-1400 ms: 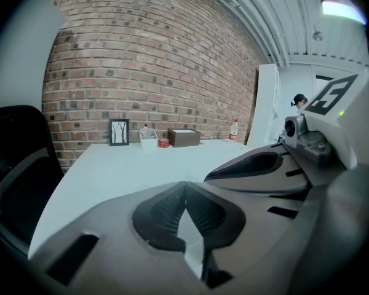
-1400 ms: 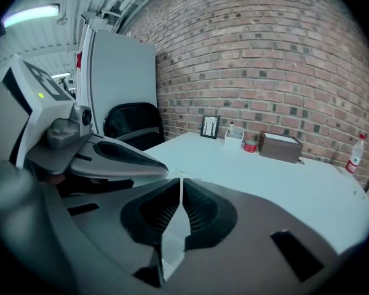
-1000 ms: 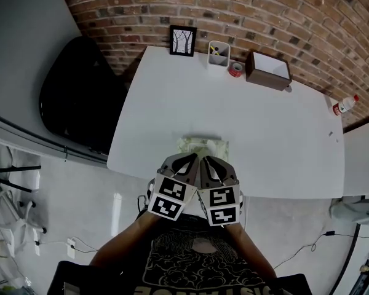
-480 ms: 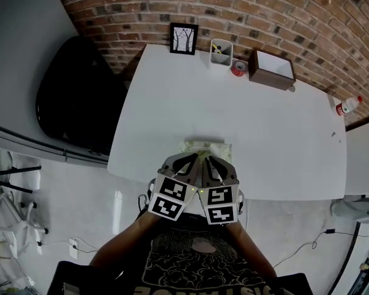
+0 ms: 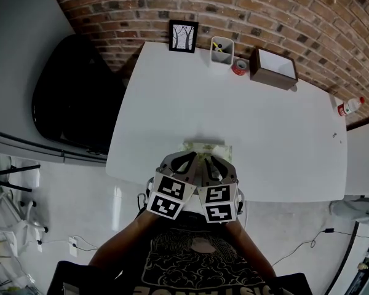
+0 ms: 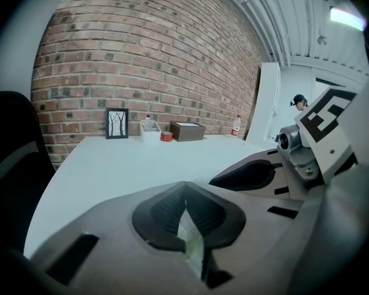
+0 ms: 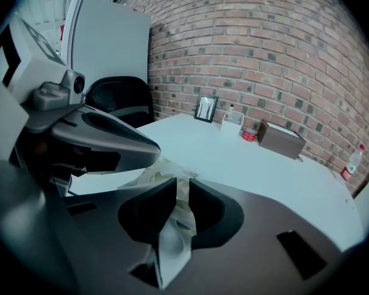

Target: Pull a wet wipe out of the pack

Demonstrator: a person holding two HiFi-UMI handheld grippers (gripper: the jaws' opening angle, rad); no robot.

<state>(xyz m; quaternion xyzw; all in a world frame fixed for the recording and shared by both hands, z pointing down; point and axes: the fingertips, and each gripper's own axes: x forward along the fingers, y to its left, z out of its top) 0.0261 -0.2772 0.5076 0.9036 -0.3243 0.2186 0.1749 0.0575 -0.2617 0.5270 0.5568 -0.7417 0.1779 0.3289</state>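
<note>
Pack (image 5: 204, 146) lies at the near edge of the table (image 5: 234, 103) under both tools, the left gripper (image 6: 186, 206) clamped on a greenish fold of it and the right gripper (image 7: 179, 190) nipping a pale sheet, probably the wipe (image 7: 170, 243), so the grasp looks made; next, draw right away while left anchors the pack.

The wet wipe pack (image 5: 204, 147) is a soft, pale green-and-white pouch lying flat near the near edge of the white table (image 5: 172, 103), roughly midway along that edge. Only its far part shows in the head view. Its film is crinkled and glossy. A thin fold of it stands up, pinched in the left gripper (image 6: 186, 203). A larger crumpled, whitish flap (image 7: 171, 238) is pinched in the right gripper (image 7: 178, 192); whether that flap is wrapper or wipe cannot be told.
</note>
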